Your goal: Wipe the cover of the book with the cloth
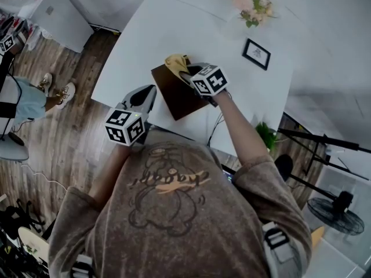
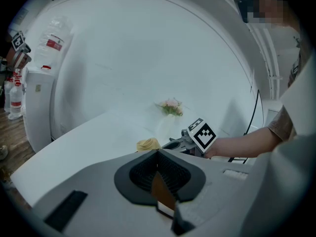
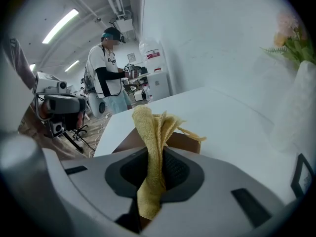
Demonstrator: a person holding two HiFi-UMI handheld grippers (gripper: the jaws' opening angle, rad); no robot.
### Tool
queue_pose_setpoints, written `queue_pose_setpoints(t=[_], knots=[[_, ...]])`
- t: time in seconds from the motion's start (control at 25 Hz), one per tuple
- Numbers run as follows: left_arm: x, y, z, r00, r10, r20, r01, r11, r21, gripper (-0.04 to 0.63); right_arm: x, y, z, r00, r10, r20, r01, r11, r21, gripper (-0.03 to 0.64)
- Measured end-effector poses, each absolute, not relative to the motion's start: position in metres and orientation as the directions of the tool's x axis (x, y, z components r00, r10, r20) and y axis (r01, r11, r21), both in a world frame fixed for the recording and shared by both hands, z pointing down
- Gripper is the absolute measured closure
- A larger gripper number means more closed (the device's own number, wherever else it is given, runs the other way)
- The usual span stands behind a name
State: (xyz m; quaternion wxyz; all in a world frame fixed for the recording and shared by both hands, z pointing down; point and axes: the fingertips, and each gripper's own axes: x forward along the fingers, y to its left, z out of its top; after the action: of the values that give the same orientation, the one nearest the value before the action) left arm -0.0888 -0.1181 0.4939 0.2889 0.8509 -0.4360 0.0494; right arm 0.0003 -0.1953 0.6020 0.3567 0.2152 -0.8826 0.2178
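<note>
Book (image 1: 175,94), dark brown (plain cover), yellow cloth (image 3: 152,142) bunched in right gripper (image 1: 188,75)

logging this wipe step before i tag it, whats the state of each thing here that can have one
book, closed, cover up, lying on the table, near edge pinched
cloth, bunched up, clamped, hanging over the book's far end
left gripper, shut on the book's edge
right gripper, shut on the cloth
flowers, upright near the table's far edge
</note>
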Motion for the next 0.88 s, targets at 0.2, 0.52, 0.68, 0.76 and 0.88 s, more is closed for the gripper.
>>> queue_pose_setpoints(t=[0.2,0.52,0.68,0.76,0.88], knots=[[-0.088,-0.11,0.494,0.617,-0.709,0.342,-0.771,-0.455,0.445,0.592,-0.003,-0.172,0.602,-0.67,-0.2,0.715,-0.516,0.817,-0.256,0.555],[-0.08,-0.101,0.489,0.629,-0.7,0.338,-0.762,-0.469,0.447,0.592,-0.006,-0.134,0.6,-0.693,-0.153,0.705,-0.476,0.831,-0.287,0.555],[-0.076,-0.097,0.49,0.635,-0.694,0.339,-0.757,-0.474,0.449,0.592,-0.005,-0.115,0.6,-0.705,-0.129,0.697,-0.459,0.832,-0.311,0.555],[-0.075,-0.095,0.491,0.64,-0.688,0.342,-0.754,-0.478,0.45,0.592,-0.005,-0.107,0.601,-0.711,-0.129,0.692,-0.461,0.827,-0.32,0.555],[-0.072,-0.094,0.49,0.65,-0.678,0.343,-0.747,-0.487,0.453,0.592,-0.006,-0.096,0.6,-0.72,-0.131,0.681,-0.465,0.82,-0.334,0.557]])
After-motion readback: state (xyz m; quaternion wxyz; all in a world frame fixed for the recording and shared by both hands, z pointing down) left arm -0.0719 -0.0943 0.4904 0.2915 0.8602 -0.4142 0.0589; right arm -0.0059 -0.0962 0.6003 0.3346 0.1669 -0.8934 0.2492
